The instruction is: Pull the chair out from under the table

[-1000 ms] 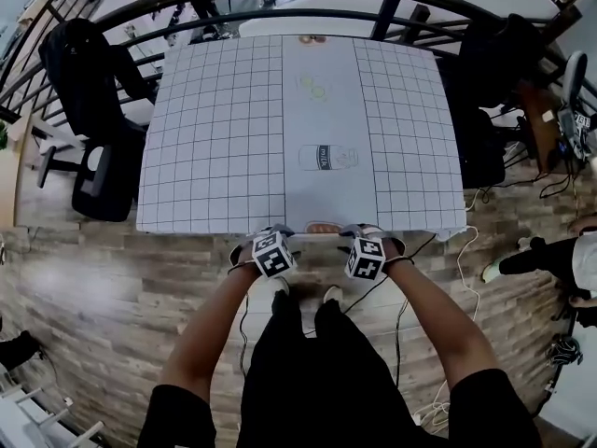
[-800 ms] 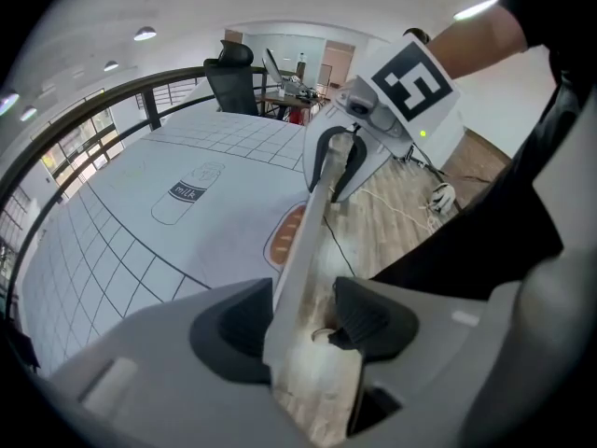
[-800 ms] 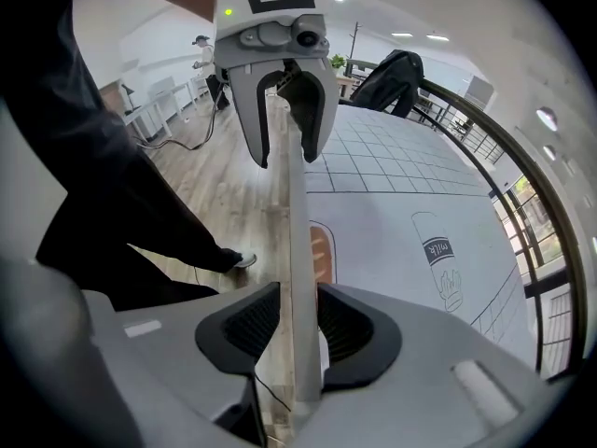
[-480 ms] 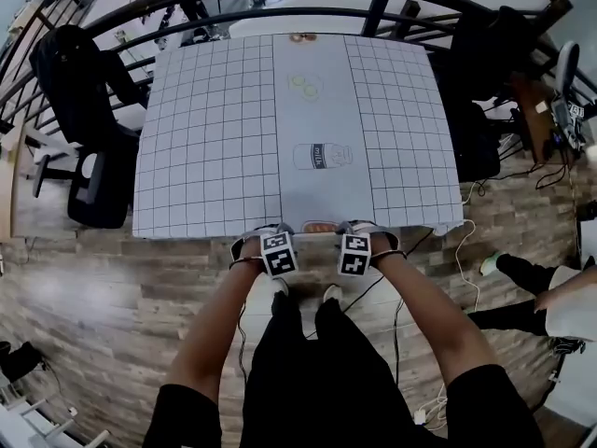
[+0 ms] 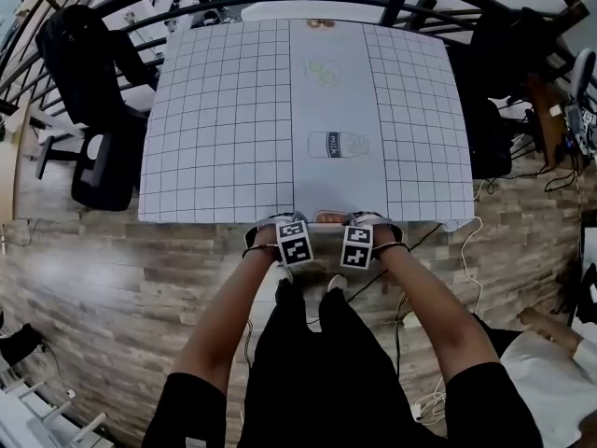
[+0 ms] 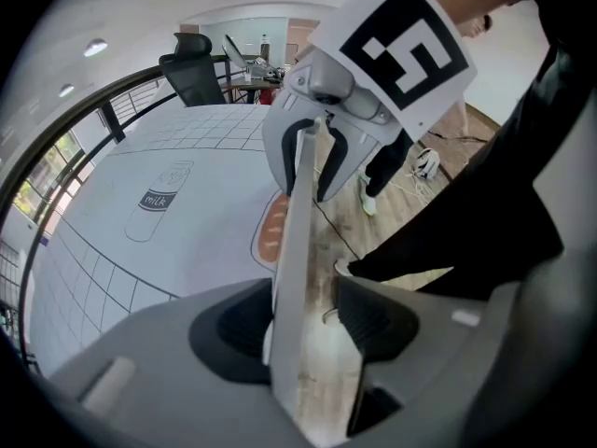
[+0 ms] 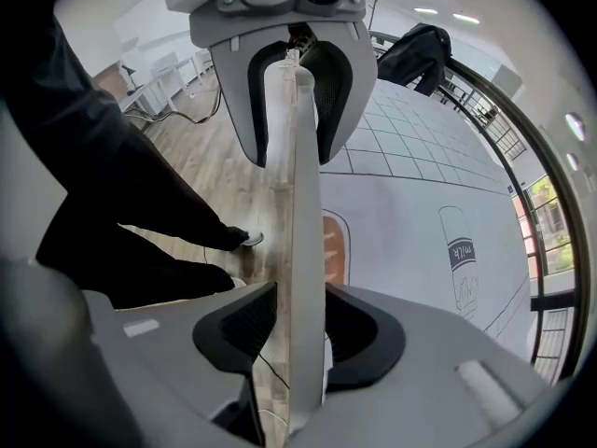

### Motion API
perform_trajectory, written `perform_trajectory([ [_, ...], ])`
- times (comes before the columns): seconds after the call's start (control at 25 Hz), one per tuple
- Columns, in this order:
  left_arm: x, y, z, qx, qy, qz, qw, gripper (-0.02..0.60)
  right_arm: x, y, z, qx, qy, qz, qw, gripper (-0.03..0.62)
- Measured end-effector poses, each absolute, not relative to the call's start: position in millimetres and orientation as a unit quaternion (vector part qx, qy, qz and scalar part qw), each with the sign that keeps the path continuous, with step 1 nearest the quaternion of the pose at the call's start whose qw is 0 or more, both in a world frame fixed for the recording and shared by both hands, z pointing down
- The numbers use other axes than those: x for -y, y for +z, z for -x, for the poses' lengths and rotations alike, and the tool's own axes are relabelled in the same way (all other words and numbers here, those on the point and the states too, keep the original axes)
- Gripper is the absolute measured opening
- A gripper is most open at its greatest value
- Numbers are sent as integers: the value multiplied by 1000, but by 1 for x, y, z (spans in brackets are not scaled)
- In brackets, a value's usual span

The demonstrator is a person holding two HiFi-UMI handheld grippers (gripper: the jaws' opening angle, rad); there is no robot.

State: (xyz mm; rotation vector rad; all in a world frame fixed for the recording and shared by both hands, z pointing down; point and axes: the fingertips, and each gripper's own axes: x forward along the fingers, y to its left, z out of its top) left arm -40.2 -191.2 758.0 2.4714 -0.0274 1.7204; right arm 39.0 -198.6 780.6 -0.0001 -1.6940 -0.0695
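Bench (image 5: 224, 110): one
Claws: two, left claw (image 6: 303, 320) and right claw (image 7: 303, 329)
Black chairs (image 5: 93, 101) (image 5: 494, 91): two
Milk-bottle drawing (image 5: 338, 145): one

We see a table (image 5: 224, 129) under a smooth, matt white sheet, paper or vinyl by its look. The floor (image 5: 112, 278) is wood-grain plank with a soft sheen. The railing (image 5: 399, 0) is dark painted metal. The chair back (image 7: 303, 250) looks pale, smooth and matt. The trousers (image 5: 317, 362) are black matt cloth.

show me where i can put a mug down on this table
The table top is bare throughout: only flat print, grids either side of the milk bottle drawing. Crowded only at the near edge, where the left gripper and right gripper straddle a white panel.
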Motion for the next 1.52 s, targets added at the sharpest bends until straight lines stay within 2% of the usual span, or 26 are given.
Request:
perform_trajectory([
  [0.32,193,771,45,8,574,-815,73,201,200,791,-29,752,-14,1,659,133],
  [0.44,197,773,45,12,574,-815,77,172,201,796,-29,749,-17,6,662,124],
  [0.52,202,773,45,20,573,-815,83,111,201,799,-29,749,-15,7,662,123],
  [0.56,203,774,46,21,573,-815,87,105,202,801,-28,750,-14,7,662,123],
  [0.76,205,775,45,26,570,-818,81,106,205,806,-27,749,-16,1,663,107],
  [0.84,204,776,45,29,572,-817,70,101,207,808,-26,748,-14,-4,664,77],
  [1.08,205,778,45,48,575,-814,66,100,209,809,-27,747,-11,-13,665,76],
  [1.32,203,779,46,25,593,-804,21,83,207,809,-27,737,-20,-15,675,72],
  [1.52,202,778,46,20,599,-800,17,80,208,809,-26,735,-23,-15,678,71],
])
